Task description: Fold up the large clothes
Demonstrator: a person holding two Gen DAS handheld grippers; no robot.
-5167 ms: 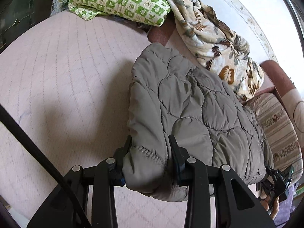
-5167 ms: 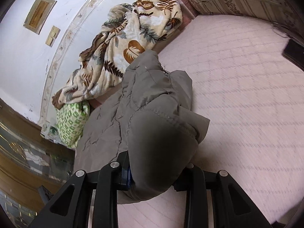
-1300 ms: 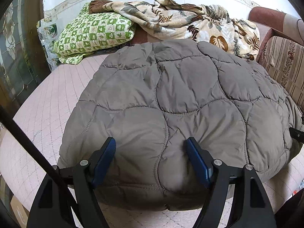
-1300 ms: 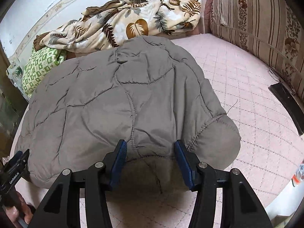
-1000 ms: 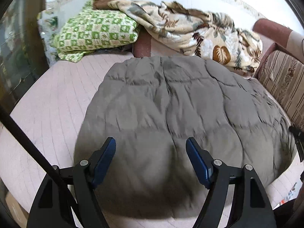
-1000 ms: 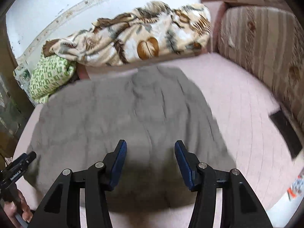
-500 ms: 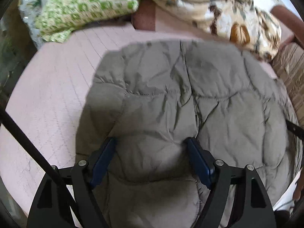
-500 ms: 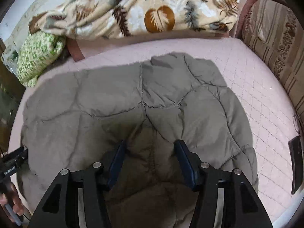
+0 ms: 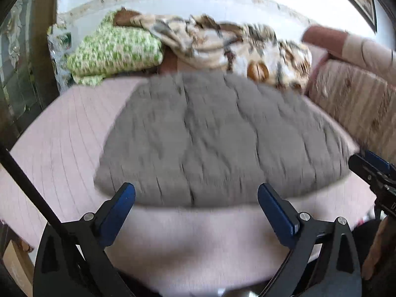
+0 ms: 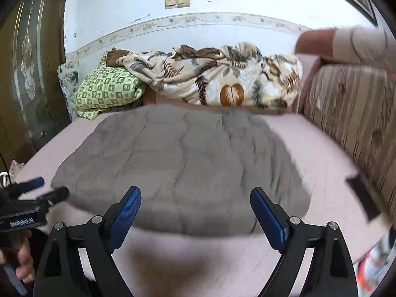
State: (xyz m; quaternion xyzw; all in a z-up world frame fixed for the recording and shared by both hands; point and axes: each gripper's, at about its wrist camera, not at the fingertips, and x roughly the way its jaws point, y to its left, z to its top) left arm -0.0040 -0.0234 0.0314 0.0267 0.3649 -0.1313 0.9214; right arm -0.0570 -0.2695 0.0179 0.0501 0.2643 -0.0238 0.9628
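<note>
Lying flat on the pink bed (image 9: 61,133), the grey puffy jacket (image 9: 217,136) is seen just ahead of both grippers. The left gripper (image 9: 196,199) is spread wide, its jaws having just been opening, and nothing is held between them; the jacket's near edge is just past its blue fingertips (image 9: 126,193). The right gripper (image 10: 195,201) is spread wide too (its jaws have also just been opening), and only the jacket's near edge is seen between them, not pinched. A green pillow (image 10: 109,87) and a leafy blanket (image 10: 222,76) are piled behind the jacket.
</note>
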